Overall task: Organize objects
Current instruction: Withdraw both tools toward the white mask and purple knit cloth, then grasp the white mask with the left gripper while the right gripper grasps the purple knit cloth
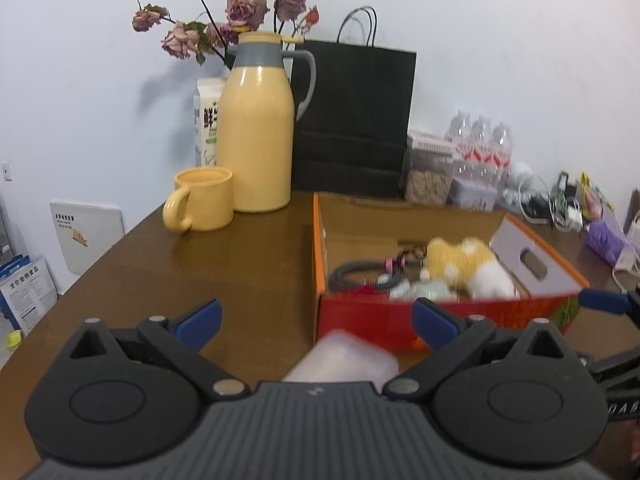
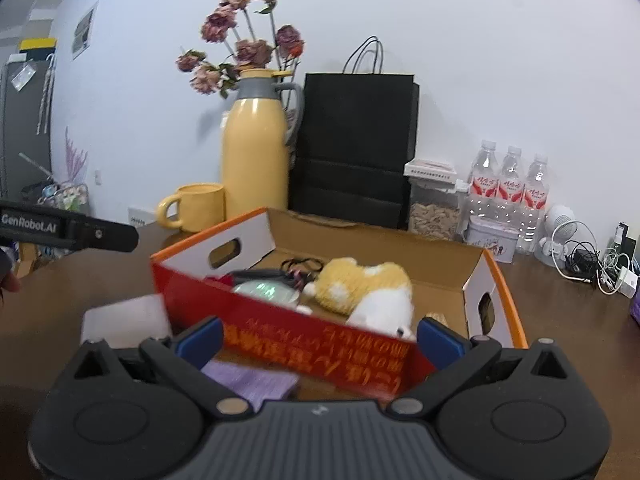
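**Both tools open beside the red box**

Meanwhile, the left tool [image 1: 316, 322] hung above the brown bench [image 1: 248, 256] with its blue-tipped fingers [image 1: 200, 320] spread wide and nothing between them. A pale, blurred translucent item [image 1: 344, 356] lay just ahead of it, close against the near wall of the red cardboard box [image 1: 360, 316], which stood to the right of this tool.

The right tool [image 2: 318, 338] was likewise spread apart and empty, facing the box's red printed wall [image 2: 320, 340] from just in front. A purple cloth [image 2: 252, 382] lay on the bench between that wall and the tool. Left of the box lay a white flat piece [image 2: 124, 316].

Inside the box rested a yellow-and-white plush toy [image 2: 368, 288], with a shiny disc [image 2: 264, 292] and dark cords [image 2: 300, 266] to its left. Behind the box stood a yellow jug [image 2: 256, 148], a yellow mug [image 2: 196, 208] and a black paper bag [image 2: 356, 140].
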Demonstrator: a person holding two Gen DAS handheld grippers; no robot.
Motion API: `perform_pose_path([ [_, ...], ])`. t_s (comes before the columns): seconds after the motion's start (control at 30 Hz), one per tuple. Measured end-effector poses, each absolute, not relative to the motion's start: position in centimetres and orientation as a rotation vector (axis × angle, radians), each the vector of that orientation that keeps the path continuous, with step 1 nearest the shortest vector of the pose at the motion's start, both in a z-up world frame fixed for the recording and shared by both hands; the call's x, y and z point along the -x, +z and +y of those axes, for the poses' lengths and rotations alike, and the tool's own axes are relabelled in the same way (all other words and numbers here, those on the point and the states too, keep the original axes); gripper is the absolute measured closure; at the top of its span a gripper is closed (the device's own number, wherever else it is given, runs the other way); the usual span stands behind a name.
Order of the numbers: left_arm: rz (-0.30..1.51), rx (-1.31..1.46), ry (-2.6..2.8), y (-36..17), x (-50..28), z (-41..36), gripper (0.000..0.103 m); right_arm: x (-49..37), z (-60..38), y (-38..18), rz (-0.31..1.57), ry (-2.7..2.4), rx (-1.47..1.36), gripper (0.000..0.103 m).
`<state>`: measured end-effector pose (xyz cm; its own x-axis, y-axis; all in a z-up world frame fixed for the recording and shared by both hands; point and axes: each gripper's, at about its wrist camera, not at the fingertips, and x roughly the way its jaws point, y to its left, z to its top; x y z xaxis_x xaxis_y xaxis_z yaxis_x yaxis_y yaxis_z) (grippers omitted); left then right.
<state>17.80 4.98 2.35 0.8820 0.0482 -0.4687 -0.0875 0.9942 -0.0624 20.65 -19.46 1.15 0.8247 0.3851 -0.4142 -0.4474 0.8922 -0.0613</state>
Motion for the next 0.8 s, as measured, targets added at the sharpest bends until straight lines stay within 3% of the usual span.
perform_pose_path([
  [0.47, 0.667, 0.032, -0.016, -2.7, -12.9, 3.1, 0.0, -16.8, -19.4, -0.3, 0.479, 0.477, 0.193, 0.0],
  [0.8, 0.695, 0.015, -0.048, -5.2, -12.8, 0.8, 0.0, -16.6, -18.8, -0.5, 0.493, 0.514, 0.206, 0.0],
])
